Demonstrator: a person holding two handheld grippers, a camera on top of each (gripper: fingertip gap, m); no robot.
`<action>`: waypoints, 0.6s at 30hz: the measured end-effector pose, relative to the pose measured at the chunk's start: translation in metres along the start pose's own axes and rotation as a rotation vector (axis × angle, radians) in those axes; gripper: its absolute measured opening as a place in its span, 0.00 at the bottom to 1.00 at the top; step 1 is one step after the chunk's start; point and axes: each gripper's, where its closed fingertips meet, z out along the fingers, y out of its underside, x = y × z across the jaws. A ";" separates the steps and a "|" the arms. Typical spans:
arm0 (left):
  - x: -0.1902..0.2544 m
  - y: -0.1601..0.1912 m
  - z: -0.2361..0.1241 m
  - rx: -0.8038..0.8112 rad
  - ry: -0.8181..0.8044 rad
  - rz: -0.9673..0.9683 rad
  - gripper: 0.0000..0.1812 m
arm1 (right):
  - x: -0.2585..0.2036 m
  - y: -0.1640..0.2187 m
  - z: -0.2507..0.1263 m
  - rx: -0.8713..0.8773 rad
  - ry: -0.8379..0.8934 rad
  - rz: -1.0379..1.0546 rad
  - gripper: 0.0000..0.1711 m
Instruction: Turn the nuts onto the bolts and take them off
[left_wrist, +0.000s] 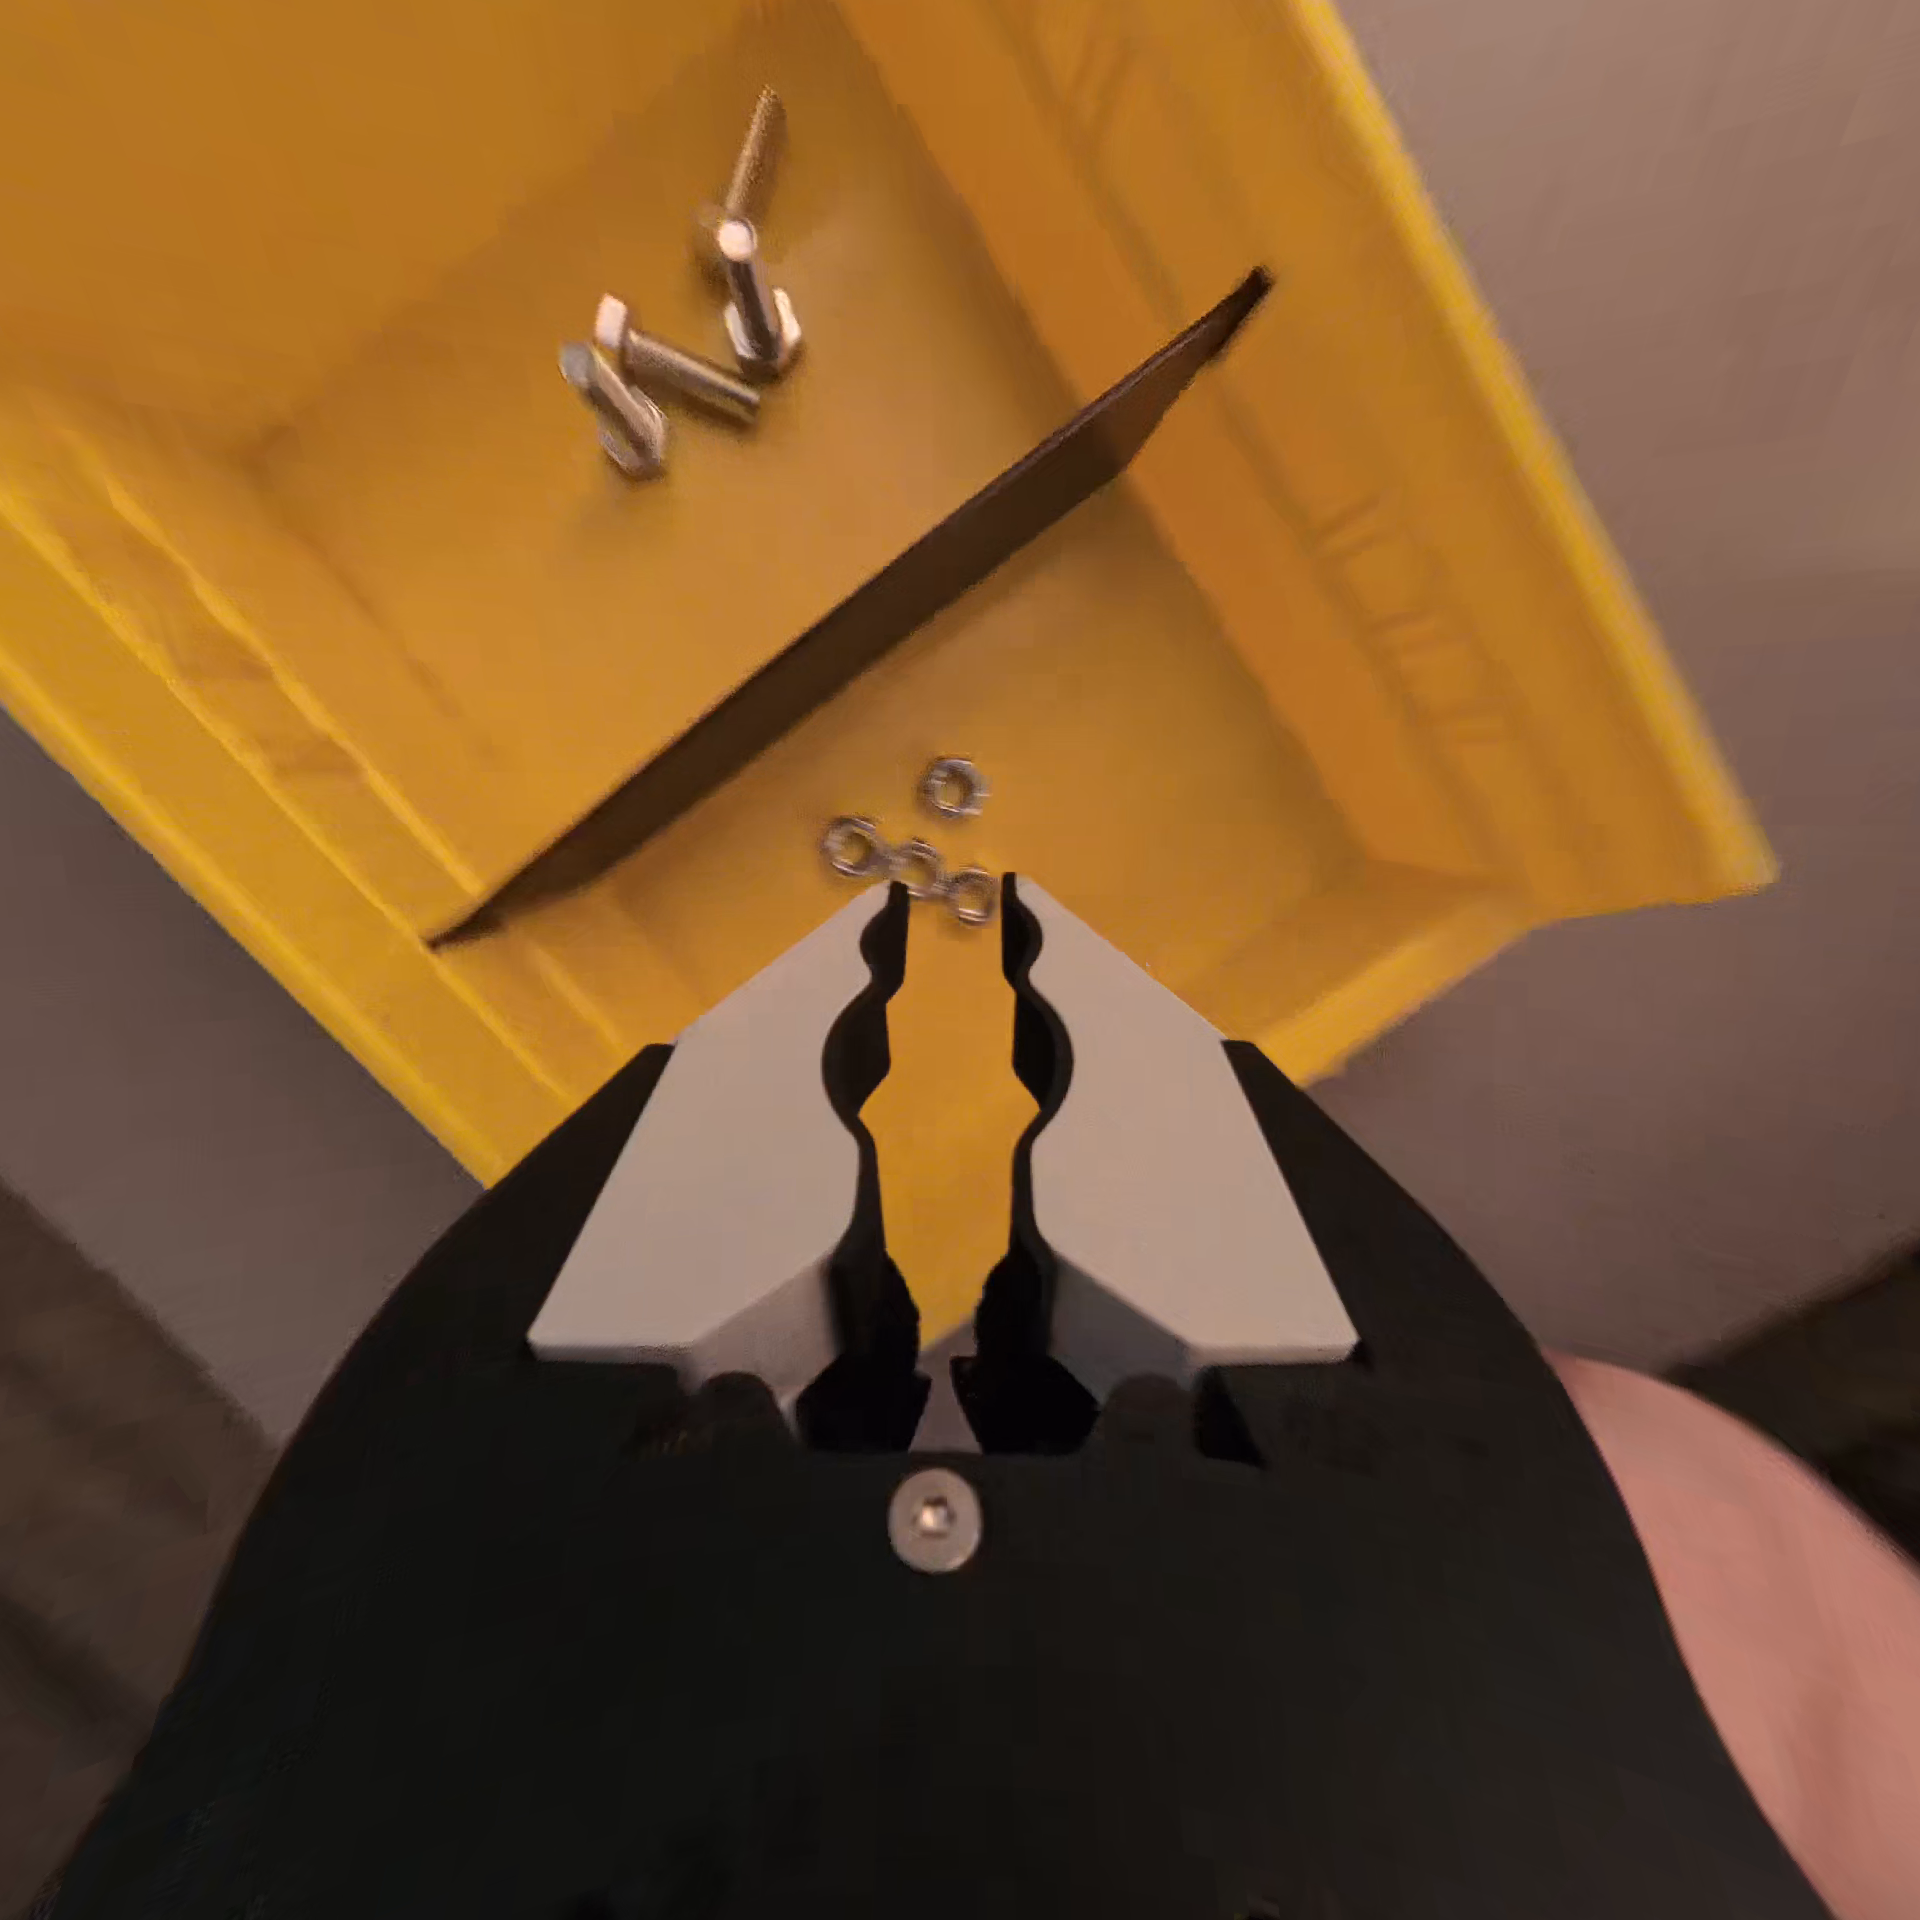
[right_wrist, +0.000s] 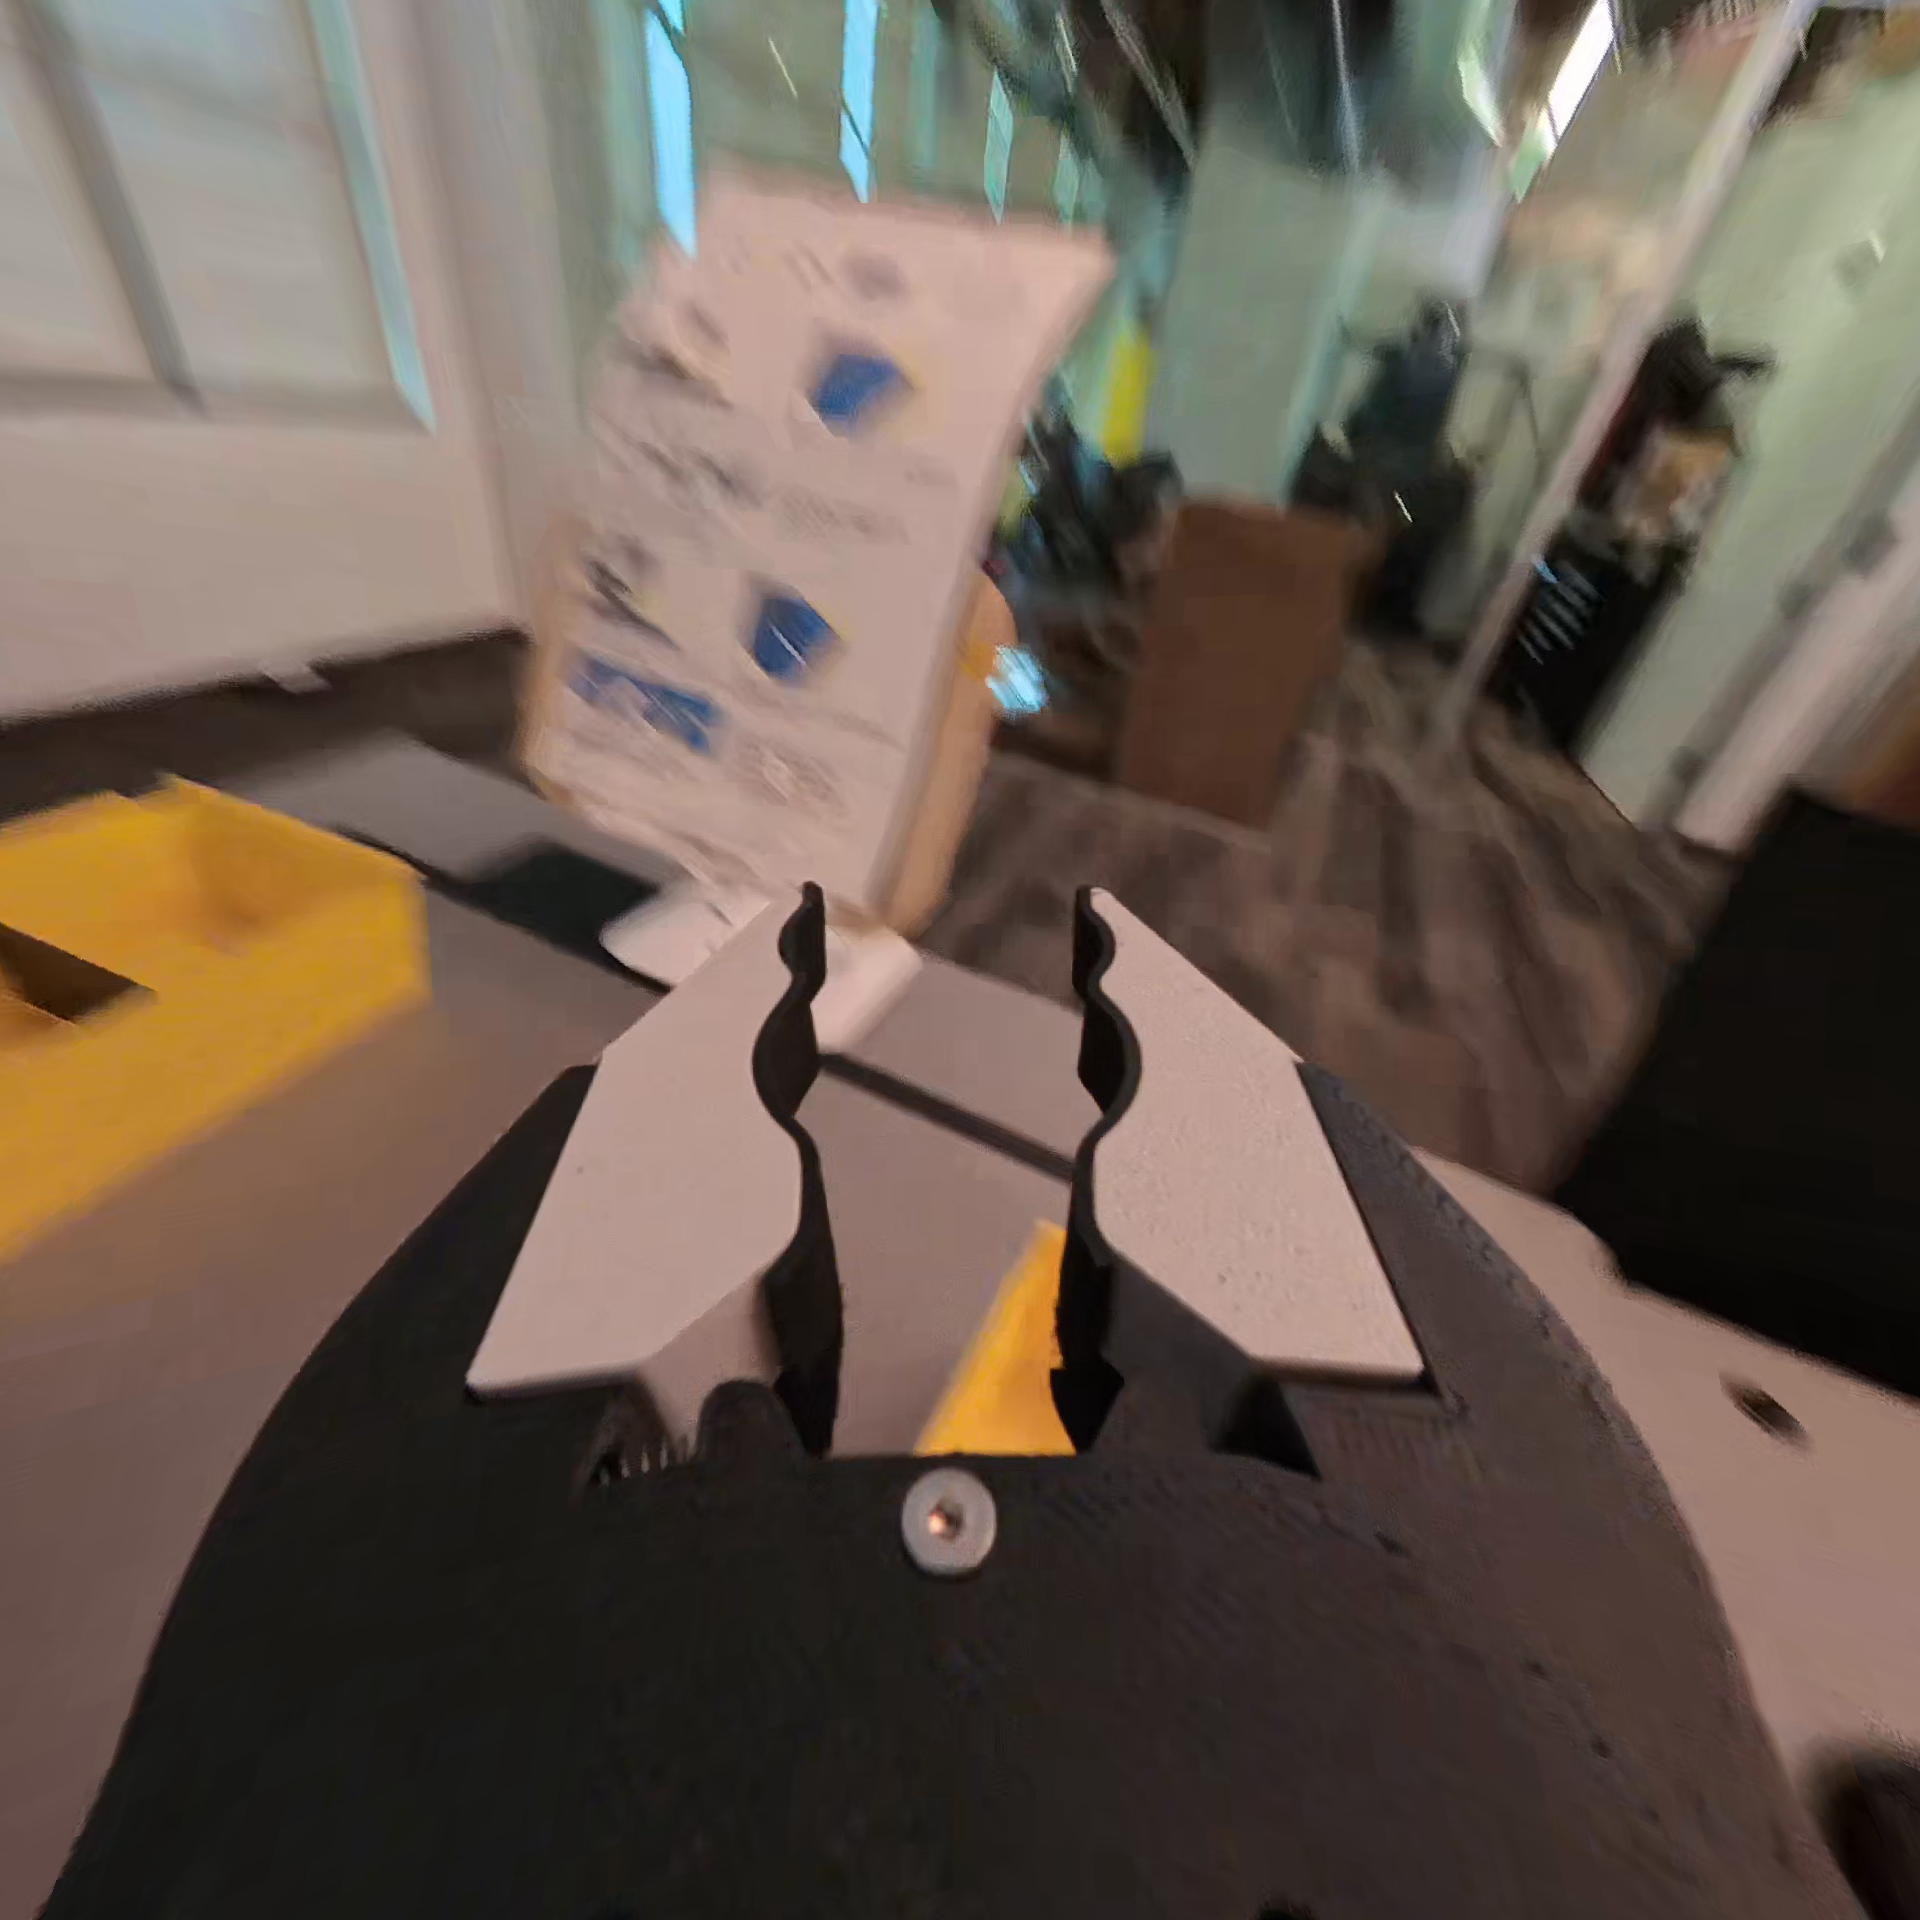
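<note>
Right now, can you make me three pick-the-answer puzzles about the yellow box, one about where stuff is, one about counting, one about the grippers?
1. Where do the nuts lie?
A. in the yellow bin, on the left gripper's side of the black divider
B. among the bolts
C. on the floor

2. How many nuts show?
A. one
B. four
C. nine

3. How is the left gripper?
A. shut on a bolt
B. shut on a nut
C. open, holding nothing

Answers:
1. A: the bolts lie past the divider.
2. B: four small rings sit close together.
3. C: a gap shows between its fingers, just before the nuts.
</note>
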 end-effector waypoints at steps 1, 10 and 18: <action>-0.006 -0.001 0.009 -0.023 -0.057 0.094 0.07 | -0.020 -0.015 -0.003 0.087 -0.054 0.029 0.29; 0.019 0.002 0.052 -0.113 0.087 0.277 0.16 | -0.120 -0.035 -0.015 0.208 -0.399 0.255 0.30; 0.013 0.006 0.065 -0.159 0.078 0.299 0.14 | -0.128 -0.027 -0.016 0.156 -0.413 0.200 0.29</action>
